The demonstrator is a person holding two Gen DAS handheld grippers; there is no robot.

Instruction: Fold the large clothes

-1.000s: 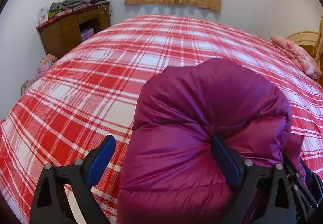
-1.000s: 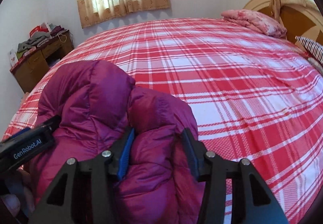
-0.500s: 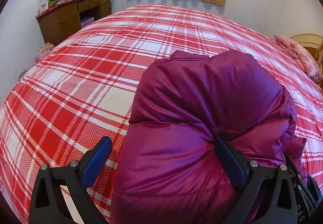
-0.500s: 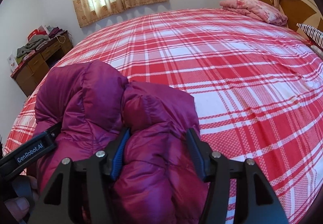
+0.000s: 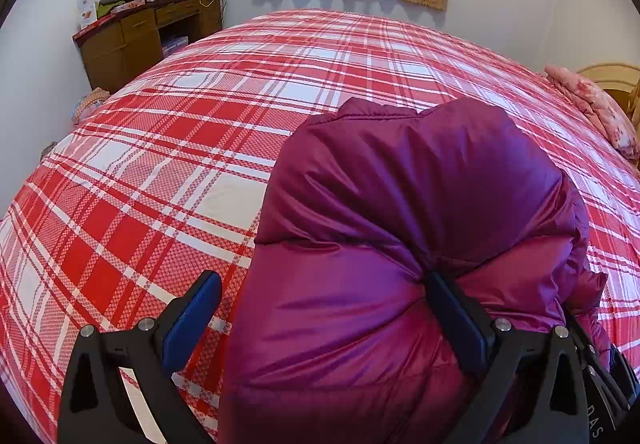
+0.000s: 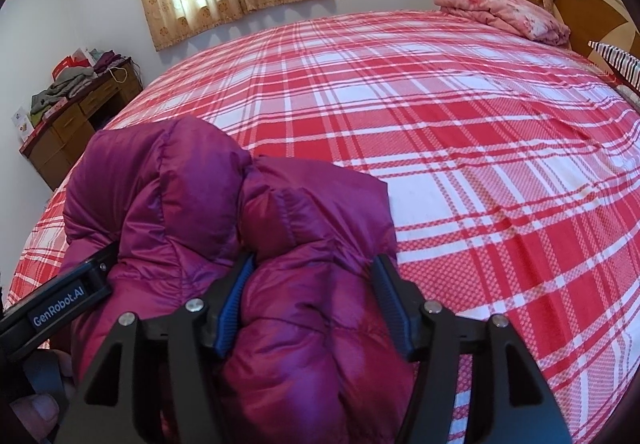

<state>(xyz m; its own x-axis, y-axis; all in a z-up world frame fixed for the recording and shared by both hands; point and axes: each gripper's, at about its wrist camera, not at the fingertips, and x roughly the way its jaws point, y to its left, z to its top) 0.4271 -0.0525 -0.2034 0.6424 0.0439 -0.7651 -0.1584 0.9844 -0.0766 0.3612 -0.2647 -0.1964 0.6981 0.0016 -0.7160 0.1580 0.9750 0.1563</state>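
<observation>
Garment: a puffy magenta quilted down jacket [image 5: 400, 244] sat bunched into a thick bundle near the 6 o'clock edge of the red-and-white plaid bedspread [image 5: 180, 164], held up partly by both tools.

Left gripper [image 5: 324, 320]: jaws stood wide apart; the bundle filled most of the gap and pressed against the right finger, while the blue-padded left finger [image 5: 192, 320] hung clear of the cloth. It looked more like cradling than clamping.

Right gripper [image 6: 312, 300]: both padded fingers were squeezed into a fat roll of the jacket [image 6: 240, 244], the fabric bulging out between and around them.

Handling: I judged it light, soft and springy, with a slick shiny shell. It would likely puff back open and slide off smooth pads. A hold on a stitched seam or a doubled edge seemed safer than on a padded panel.

Where to take hold: probably at the outer corners of the bundle, at about 3 and 9 o'clock, so that the fold stayed square.

Hidden: sleeves, collar, hem and zip were all buried in the folds; I could not tell which part was which.

Cut off: the near underside of the bundle ran out of both views.

Hard to make out: whether the bundle rested on the bed or hung just above it.
</observation>
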